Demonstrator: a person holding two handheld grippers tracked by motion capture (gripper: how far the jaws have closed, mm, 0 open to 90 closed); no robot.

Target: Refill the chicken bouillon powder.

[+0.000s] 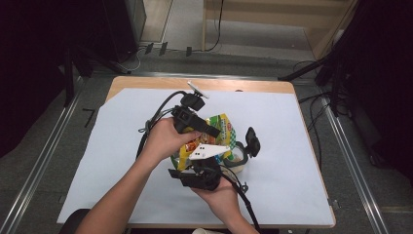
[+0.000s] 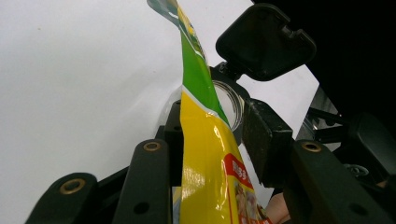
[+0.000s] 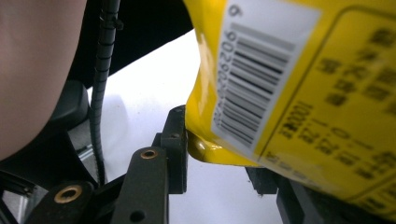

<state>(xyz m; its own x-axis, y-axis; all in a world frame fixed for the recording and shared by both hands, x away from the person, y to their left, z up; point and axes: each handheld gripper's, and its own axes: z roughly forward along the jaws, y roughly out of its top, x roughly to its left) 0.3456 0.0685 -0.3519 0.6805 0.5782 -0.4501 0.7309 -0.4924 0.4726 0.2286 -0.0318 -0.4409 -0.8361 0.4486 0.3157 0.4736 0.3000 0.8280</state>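
A yellow and green snack bag [image 1: 221, 126] is held up over a glass jar [image 1: 239, 160] whose black lid [image 1: 252, 141] is flipped open. My left gripper [image 1: 208, 132] comes in from the left and is shut on the bag. In the left gripper view the bag [image 2: 205, 158] runs edge-on between the jaws of the left gripper [image 2: 212, 135], with the jar's rim [image 2: 236, 105] and lid [image 2: 266, 42] beyond. My right gripper [image 1: 197, 165] reaches up from below. In the right gripper view, the right gripper [image 3: 219, 163] pinches the bag's barcode corner [image 3: 261, 79].
A white sheet [image 1: 292, 126] covers the wooden table [image 1: 146, 83]. Cables trail from both grippers across the sheet. Dark stands and floor cables ring the table at the back and sides.
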